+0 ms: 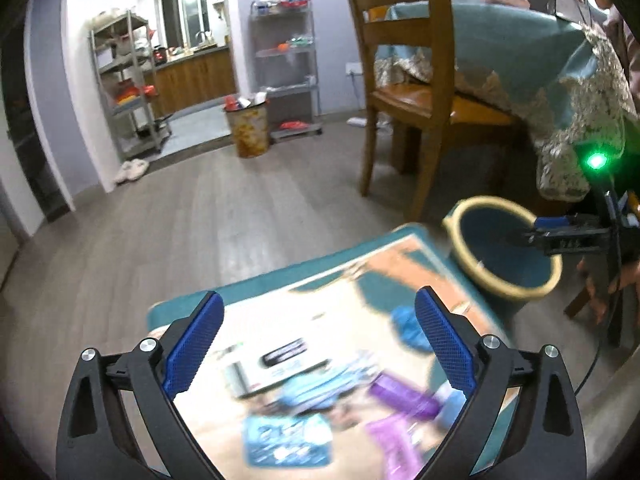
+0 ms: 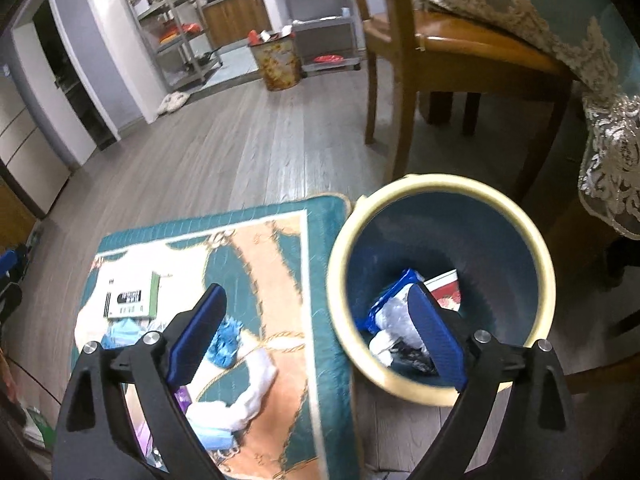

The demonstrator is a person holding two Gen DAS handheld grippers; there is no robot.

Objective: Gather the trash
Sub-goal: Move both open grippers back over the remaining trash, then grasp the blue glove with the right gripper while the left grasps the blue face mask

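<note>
On the rug (image 2: 280, 264) beside the bin (image 2: 440, 188) lies loose trash (image 2: 228, 340) — some already binned. Both the right gripper (image 2: 316, 332) and left gripper (image 1: 320, 344) gape empty — next, I judge, another pickup from the rug.

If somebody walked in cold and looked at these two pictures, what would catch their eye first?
Probably the blue bin with a cream rim on the wood floor beside a teal and orange rug, with wrappers already inside. Next, the litter scattered on the rug: a white box, blue crumpled pieces and purple packets. Both the left gripper and right gripper hang open and empty above it all.
</note>
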